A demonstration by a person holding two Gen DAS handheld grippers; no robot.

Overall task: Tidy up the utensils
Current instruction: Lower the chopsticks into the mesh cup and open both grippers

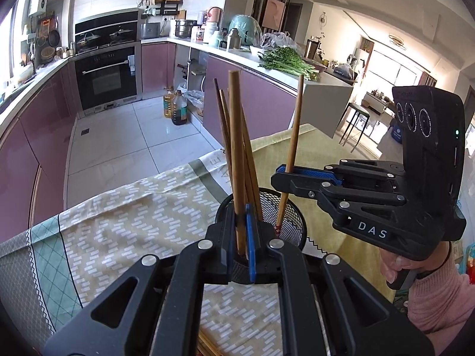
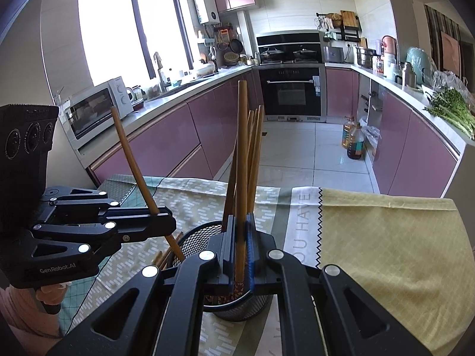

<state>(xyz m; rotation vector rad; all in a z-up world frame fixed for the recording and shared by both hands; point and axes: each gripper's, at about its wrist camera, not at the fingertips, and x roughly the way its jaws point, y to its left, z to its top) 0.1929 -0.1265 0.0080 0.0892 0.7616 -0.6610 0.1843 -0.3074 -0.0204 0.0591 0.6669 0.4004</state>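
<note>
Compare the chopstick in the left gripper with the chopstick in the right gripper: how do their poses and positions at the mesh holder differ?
The left gripper holds its chopstick nearly upright, lower end inside the mesh holder. The right gripper holds its chopstick tilted, its red tip at the holder's rim. Shared: both are brown wooden sticks, each clamped by shut jaws.

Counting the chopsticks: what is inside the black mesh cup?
Several wooden chopsticks stand in the mesh cup. Each claw lowers one more chopstick toward it. The exact count and the cup's bottom are hidden behind the claws.
</note>
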